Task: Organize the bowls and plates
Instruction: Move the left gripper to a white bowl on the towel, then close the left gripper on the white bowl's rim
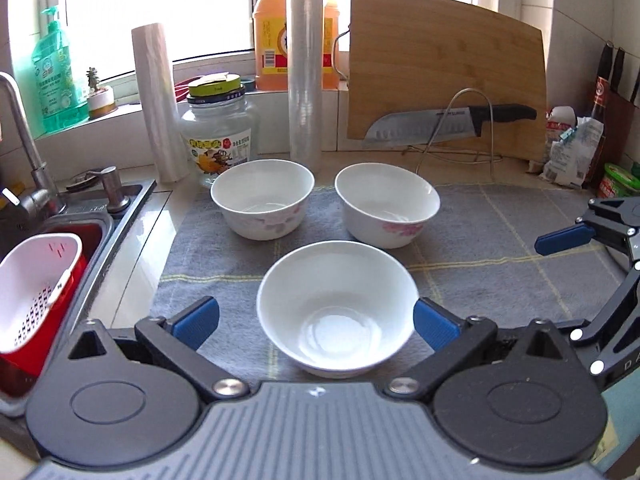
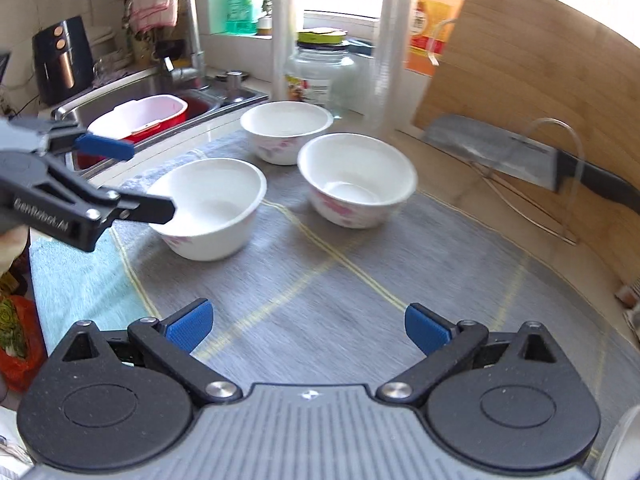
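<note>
The left gripper (image 1: 316,322) is spread wide with the near bowl (image 1: 337,307) sitting between its blue pads (image 1: 198,320). The right-hand pad looks to be touching or just beside the bowl's wall, while the left-hand one stands clear of it. Straight ahead, beyond the near bowl, the other two bowls stand side by side on the grey mat (image 1: 500,248): the left rear bowl (image 1: 262,198) and the right rear bowl (image 1: 386,204), each upright and, like the near bowl, empty. The bowls are round, so no long axis matters; the approach is head-on.

The right gripper (image 2: 310,330) is also spread, holding nothing, over bare mat well to the right of the near bowl. The left gripper is clearly the nearer one, so stacking probably begins with it closing on the near bowl. No plates are in view
</note>
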Tool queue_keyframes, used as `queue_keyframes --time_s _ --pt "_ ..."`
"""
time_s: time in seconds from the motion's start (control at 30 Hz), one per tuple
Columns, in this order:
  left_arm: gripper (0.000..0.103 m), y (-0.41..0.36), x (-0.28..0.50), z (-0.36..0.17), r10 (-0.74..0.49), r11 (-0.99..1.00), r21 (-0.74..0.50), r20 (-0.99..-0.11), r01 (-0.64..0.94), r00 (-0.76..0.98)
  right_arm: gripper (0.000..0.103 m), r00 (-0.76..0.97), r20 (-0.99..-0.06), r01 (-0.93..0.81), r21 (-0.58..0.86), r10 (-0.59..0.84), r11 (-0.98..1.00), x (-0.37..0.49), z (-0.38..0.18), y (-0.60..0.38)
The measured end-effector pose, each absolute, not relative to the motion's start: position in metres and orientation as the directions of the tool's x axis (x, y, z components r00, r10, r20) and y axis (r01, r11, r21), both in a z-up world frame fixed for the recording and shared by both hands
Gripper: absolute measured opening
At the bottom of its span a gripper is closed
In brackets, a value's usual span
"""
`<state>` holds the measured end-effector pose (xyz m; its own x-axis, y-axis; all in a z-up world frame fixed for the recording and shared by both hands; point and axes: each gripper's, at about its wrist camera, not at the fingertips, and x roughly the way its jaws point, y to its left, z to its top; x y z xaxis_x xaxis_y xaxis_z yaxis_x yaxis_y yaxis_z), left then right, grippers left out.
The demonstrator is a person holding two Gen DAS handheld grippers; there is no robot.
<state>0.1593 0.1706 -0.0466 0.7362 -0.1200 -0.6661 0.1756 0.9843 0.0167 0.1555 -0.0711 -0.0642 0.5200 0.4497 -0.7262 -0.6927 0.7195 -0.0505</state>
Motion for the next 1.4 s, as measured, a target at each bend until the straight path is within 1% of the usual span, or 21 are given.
queue_keyframes --time_s 0.07,0.2,0.27,0.43,0.6,0.7,0.73,0.8,0.87,0.9,0.97,1.1,1.4 --pt "0.102 0.184 0.173 -0.051 -0.140 0.973 0.038 -0.692 0.229 0.708 0.103 0.520 -0.722 -0.703 -0.059 0.456 0.709 0.155 -0.068 -0.052" --pt "0.102 0.196 0.192 -0.058 -0.191 0.945 0.036 -0.745 0.324 0.639 0.103 0.488 -0.731 -0.734 -0.048 0.477 0.677 0.154 -0.079 -0.022" --pt "0.102 0.199 0.196 -0.059 -0.238 0.932 0.011 -0.736 0.363 0.634 0.103 0.489 -0.730 -0.748 -0.071 0.476 0.660 0.152 -0.084 -0.007" --pt "0.102 0.200 0.209 -0.062 -0.314 0.904 -0.053 -0.756 0.425 0.575 0.103 0.495 -0.725 -0.775 -0.119 0.480 0.620 0.152 -0.090 0.017" --pt "0.100 0.196 0.224 -0.070 -0.338 0.883 -0.080 -0.792 0.463 0.508 0.103 0.493 -0.721 -0.762 -0.088 0.487 0.641 0.162 -0.091 0.027" --pt "0.099 0.193 0.230 -0.070 -0.346 0.869 -0.072 -0.795 0.490 0.498 0.102 0.490 -0.729 -0.757 -0.085 0.477 0.648 0.165 -0.095 0.032" --pt "0.098 0.192 0.231 -0.069 -0.350 0.866 -0.073 -0.794 0.495 0.496 0.101 0.488 -0.731 -0.756 -0.082 0.476 0.649 0.166 -0.096 0.032" --pt "0.088 0.192 0.236 -0.069 -0.358 0.864 -0.082 -0.795 0.497 0.490 0.100 0.485 -0.731 -0.757 -0.074 0.480 0.650 0.165 -0.096 0.032" --pt "0.081 0.192 0.239 -0.070 -0.367 0.859 -0.094 -0.798 0.503 0.478 0.100 0.488 -0.725 -0.758 -0.076 0.486 0.648 0.164 -0.095 0.032" --pt "0.079 0.192 0.239 -0.070 -0.372 0.858 -0.097 -0.796 0.505 0.478 0.099 0.487 -0.724 -0.759 -0.075 0.488 0.646 0.163 -0.094 0.032" --pt "0.078 0.192 0.241 -0.071 -0.381 0.853 -0.108 -0.796 0.510 0.470 0.094 0.481 -0.723 -0.764 -0.067 0.497 0.642 0.164 -0.092 0.033" --pt "0.066 0.189 0.243 -0.072 -0.402 0.838 -0.124 -0.799 0.531 0.448 0.090 0.479 -0.717 -0.767 -0.060 0.507 0.639 0.166 -0.090 0.034" --pt "0.065 0.188 0.243 -0.072 -0.408 0.832 -0.130 -0.802 0.540 0.436 0.089 0.483 -0.717 -0.764 -0.064 0.503 0.642 0.166 -0.090 0.034"
